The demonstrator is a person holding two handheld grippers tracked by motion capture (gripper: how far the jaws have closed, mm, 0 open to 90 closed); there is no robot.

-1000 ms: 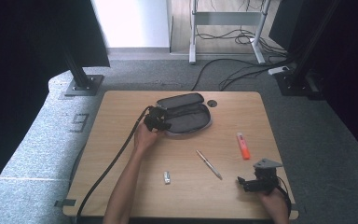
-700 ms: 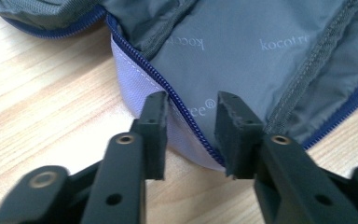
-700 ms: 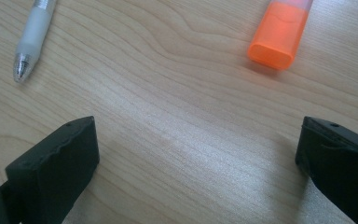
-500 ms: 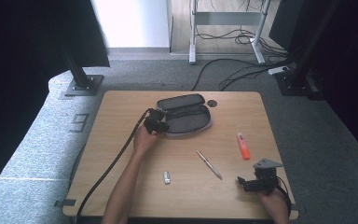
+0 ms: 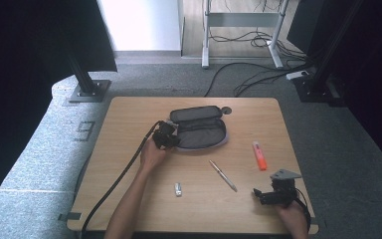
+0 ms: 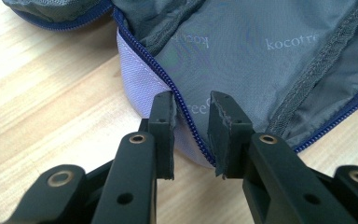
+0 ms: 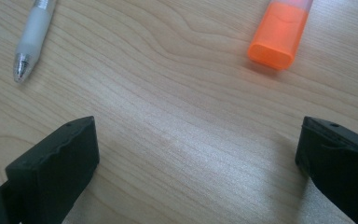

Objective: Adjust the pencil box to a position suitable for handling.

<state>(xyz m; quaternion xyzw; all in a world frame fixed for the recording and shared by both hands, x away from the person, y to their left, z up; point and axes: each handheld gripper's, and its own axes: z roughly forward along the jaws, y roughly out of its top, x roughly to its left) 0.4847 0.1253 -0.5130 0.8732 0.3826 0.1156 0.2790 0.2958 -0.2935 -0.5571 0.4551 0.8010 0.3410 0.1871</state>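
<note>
The left tool (image 6: 191,116) has just been closing and now pinches the near zipper edge of the open pencil case (image 6: 270,60), which lies at the back middle of the worktop (image 5: 129,114); its top is cut off in the left gripper view. The right tool (image 7: 196,154) rests spread on bare wood, the pen (image 7: 30,39) and orange highlighter (image 7: 277,37) ahead, both cropped.

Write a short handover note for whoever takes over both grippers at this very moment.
Left gripper: shut on the zip rim of the open pencil case, at its left end.
Right gripper: open, holding nothing, near the table's right front corner.
Done: case unzipped; nothing seen inside it.
Left, probably: pen, orange highlighter and small silver item lie loose on the table; load them, then zip up.
</note>
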